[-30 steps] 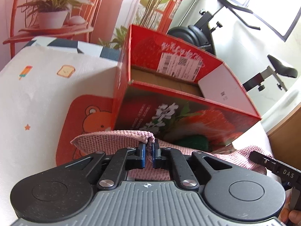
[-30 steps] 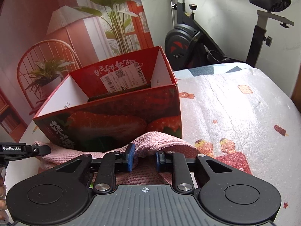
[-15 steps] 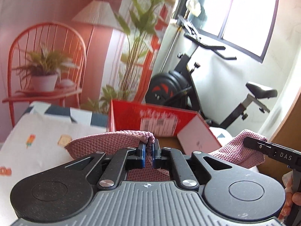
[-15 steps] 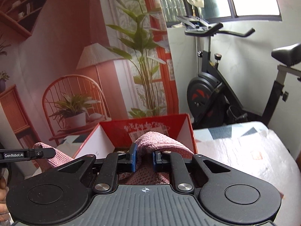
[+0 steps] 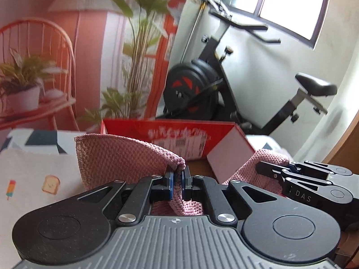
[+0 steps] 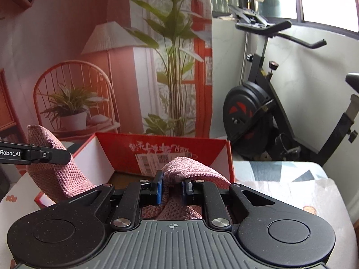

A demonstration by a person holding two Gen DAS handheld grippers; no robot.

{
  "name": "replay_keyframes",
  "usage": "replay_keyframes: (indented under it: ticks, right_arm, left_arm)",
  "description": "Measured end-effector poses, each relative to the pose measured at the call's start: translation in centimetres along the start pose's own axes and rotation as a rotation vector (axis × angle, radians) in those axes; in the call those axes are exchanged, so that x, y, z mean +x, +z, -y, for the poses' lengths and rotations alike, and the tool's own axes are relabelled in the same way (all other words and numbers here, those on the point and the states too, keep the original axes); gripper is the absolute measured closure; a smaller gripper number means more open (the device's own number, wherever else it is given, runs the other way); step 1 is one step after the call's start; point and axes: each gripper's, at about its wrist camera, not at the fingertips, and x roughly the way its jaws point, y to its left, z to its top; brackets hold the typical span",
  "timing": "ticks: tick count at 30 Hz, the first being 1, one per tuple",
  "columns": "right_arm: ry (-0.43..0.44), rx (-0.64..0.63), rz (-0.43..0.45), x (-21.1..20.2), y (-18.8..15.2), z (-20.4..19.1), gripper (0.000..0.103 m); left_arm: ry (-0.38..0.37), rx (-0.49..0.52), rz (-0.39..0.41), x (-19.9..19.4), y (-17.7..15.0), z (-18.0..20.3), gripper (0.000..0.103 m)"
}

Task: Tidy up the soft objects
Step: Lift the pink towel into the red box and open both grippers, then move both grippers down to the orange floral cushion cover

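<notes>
In the left wrist view, a pink knitted cloth (image 5: pixel 125 157) is pinched by the left hand-held gripper (image 5: pixel 177 182), held up before the red box (image 5: pixel 179 132). In the right wrist view, its other end is pinched by the right hand-held gripper (image 6: pixel 171 188); the open box lies just ahead and below.

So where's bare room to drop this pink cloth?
The red box is open, its brown floor bare where visible. The printed sheet left of it and the sheet right of it are also free. Crowded between both hand-held grippers, left and right, where the pink cloth hangs.
</notes>
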Motion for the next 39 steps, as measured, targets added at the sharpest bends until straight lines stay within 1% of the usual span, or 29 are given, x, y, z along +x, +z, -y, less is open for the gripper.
replay_keyframes:
  ticks: [3, 5, 10, 14, 16, 17, 19, 20, 21, 22, 23, 24, 27, 32, 34, 39]
  right_arm:
    - [0.014, 0.015, -0.054, 1.5, -0.7, 0.0, 0.089]
    - [0.024, 0.024, -0.085, 2.3, -1.3, -0.3, 0.089]
    - [0.052, 0.077, -0.158, 3.8, -2.5, -0.6, 0.089]
    - [0.052, 0.098, -0.187, 4.4, -3.1, -0.6, 0.089]
    - [0.050, 0.100, -0.194, 4.5, -3.2, -0.6, 0.084]
    - [0.050, 0.103, -0.196, 4.4, -3.3, -0.5, 0.083]
    - [0.044, 0.106, -0.181, 3.8, -3.1, -0.4, 0.072]
    - [0.036, 0.104, -0.172, 3.5, -3.1, -0.4, 0.071]
    - [0.021, 0.099, -0.164, 3.1, -3.0, -0.4, 0.065]
    - [0.001, 0.090, -0.151, 2.5, -2.9, -0.5, 0.052]
    - [-0.014, 0.079, -0.132, 1.9, -2.9, -0.4, 0.047]
    - [-0.022, 0.071, -0.112, 1.1, -2.8, -0.3, 0.043]
    - [-0.034, 0.067, -0.079, -0.9, -2.9, -0.2, 0.043]
    - [-0.008, 0.079, -0.020, -5.0, -4.2, -0.3, 0.043]
    - [-0.002, 0.079, 0.002, -6.7, -5.1, -0.6, 0.042]
    - [0.017, 0.057, 0.014, -9.8, -8.2, -1.9, 0.042]
  left_arm:
    - [-0.016, -0.049, -0.075, 2.0, -0.8, -1.4, 0.096]
    - [-0.031, -0.074, -0.105, 2.9, -1.3, -1.8, 0.096]
    - [-0.024, -0.053, -0.157, 4.2, -2.3, -2.1, 0.095]
    - [-0.026, -0.035, -0.193, 4.7, -2.7, -1.8, 0.095]
    - [-0.025, -0.025, -0.209, 4.8, -2.7, -1.8, 0.095]
    - [-0.023, -0.024, -0.212, 4.6, -2.6, -1.8, 0.093]
    - [-0.029, -0.024, -0.211, 4.2, -2.5, -1.9, 0.086]
    - [-0.035, -0.025, -0.208, 4.0, -2.4, -1.8, 0.074]
    - [-0.035, -0.024, -0.203, 3.6, -2.4, -1.8, 0.054]
    - [-0.025, -0.020, -0.191, 3.2, -2.4, -1.7, 0.044]
    - [-0.012, -0.008, -0.172, 2.6, -2.4, -1.6, 0.033]
    - [-0.006, 0.009, -0.154, 2.0, -2.5, -1.5, 0.032]
    - [0.009, 0.052, -0.126, 0.2, -2.7, -1.0, 0.032]
    - [0.023, 0.095, -0.069, -3.4, -4.2, -0.6, 0.032]
    - [0.029, 0.093, -0.048, -4.9, -5.0, -0.7, 0.031]
    - [0.027, 0.045, -0.027, -7.8, -7.6, -0.6, 0.032]
